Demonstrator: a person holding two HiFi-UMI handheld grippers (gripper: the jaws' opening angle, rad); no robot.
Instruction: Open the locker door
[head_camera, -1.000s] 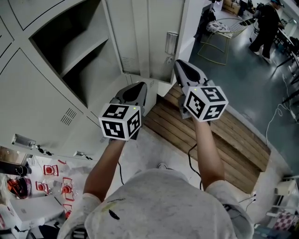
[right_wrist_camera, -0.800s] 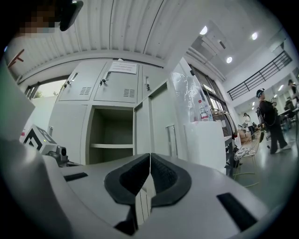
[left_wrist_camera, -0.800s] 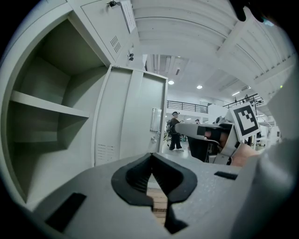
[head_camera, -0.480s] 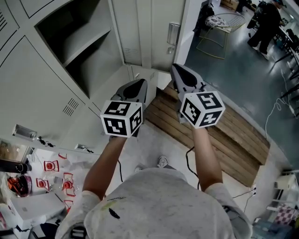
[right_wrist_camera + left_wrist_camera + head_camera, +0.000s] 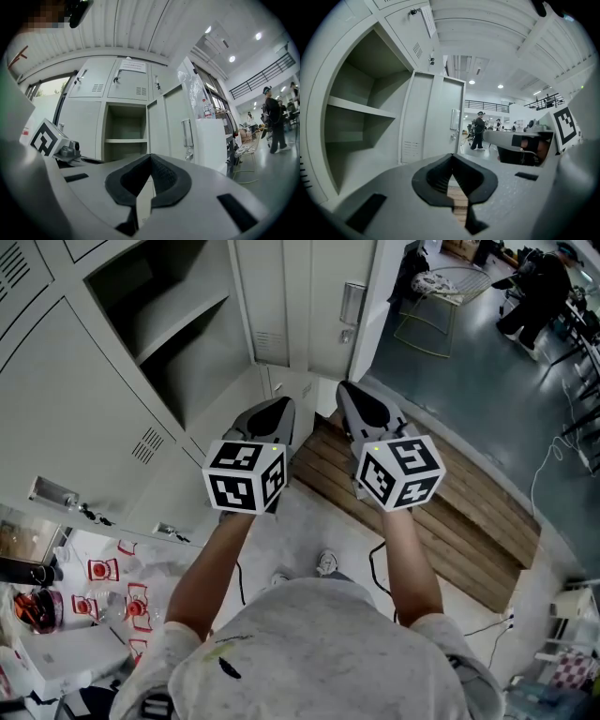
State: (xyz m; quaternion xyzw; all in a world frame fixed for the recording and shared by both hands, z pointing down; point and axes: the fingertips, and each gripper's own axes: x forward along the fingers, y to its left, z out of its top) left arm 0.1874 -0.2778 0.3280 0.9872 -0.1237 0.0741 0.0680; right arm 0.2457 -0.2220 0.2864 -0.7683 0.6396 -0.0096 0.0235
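The grey locker door stands swung wide open, its metal handle on the outer edge. Beside it the open compartment shows one shelf and nothing on it. My left gripper and right gripper hang side by side in front of the locker, both shut and empty, apart from the door. In the left gripper view the left gripper points at the door. In the right gripper view the right gripper faces the compartment and the handle.
Closed locker doors fill the left. A wooden pallet lies on the floor under the right gripper. A wire chair and a person in dark clothes are far right. A cluttered table is at lower left.
The right gripper has drawn back from the door's handle edge, down and left toward the left gripper. The left gripper has barely shifted. The door stays open.
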